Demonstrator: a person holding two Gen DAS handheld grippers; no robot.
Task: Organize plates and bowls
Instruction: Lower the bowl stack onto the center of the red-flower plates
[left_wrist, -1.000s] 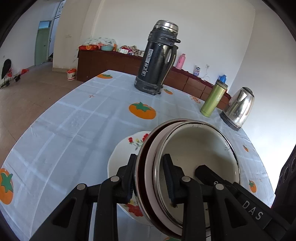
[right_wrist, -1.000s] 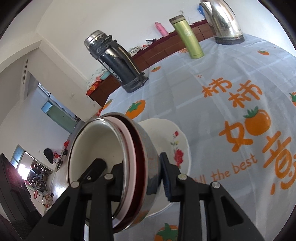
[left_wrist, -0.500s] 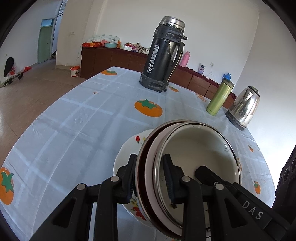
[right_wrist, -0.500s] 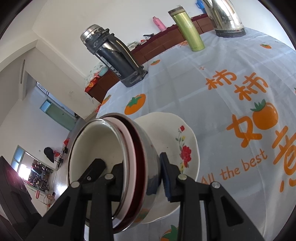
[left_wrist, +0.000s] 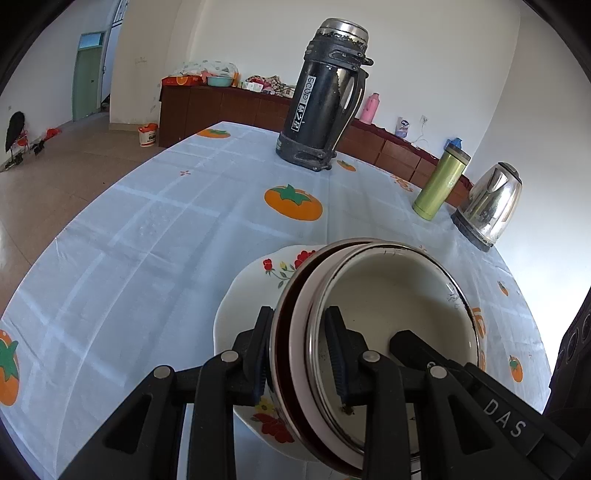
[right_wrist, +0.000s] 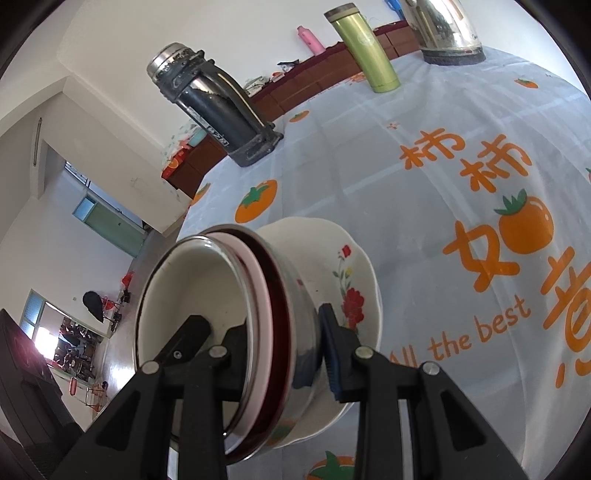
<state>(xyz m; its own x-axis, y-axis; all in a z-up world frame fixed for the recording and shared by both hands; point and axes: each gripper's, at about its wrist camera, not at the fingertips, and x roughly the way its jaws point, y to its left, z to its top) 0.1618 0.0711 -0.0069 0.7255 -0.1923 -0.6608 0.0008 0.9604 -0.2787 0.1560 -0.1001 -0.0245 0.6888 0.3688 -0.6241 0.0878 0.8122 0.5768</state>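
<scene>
A stack of nested bowls (left_wrist: 399, 295), cream inside with a metal rim, then pink, dark red and steel shells, hangs tilted over a white flowered plate (left_wrist: 251, 288) on the tablecloth. My left gripper (left_wrist: 301, 354) is shut on the stack's near rim, one finger inside and one outside. From the opposite side my right gripper (right_wrist: 284, 358) clamps the same stack of bowls (right_wrist: 192, 288), with the plate (right_wrist: 332, 251) just beyond it. Each view shows the other gripper's finger inside the bowl. Whether the steel base touches the plate I cannot tell.
A tall black thermos (left_wrist: 325, 99) stands at the back of the table. A green flask (left_wrist: 439, 184) and a steel kettle (left_wrist: 487, 206) stand at the back right. The table's left edge (left_wrist: 55, 240) drops to a tiled floor. A brown sideboard (left_wrist: 221, 107) lines the far wall.
Both grips on the bowl stack are unchanged. More of the flowered plate now shows beneath the stack, and the thermos sits a little higher in both views.
</scene>
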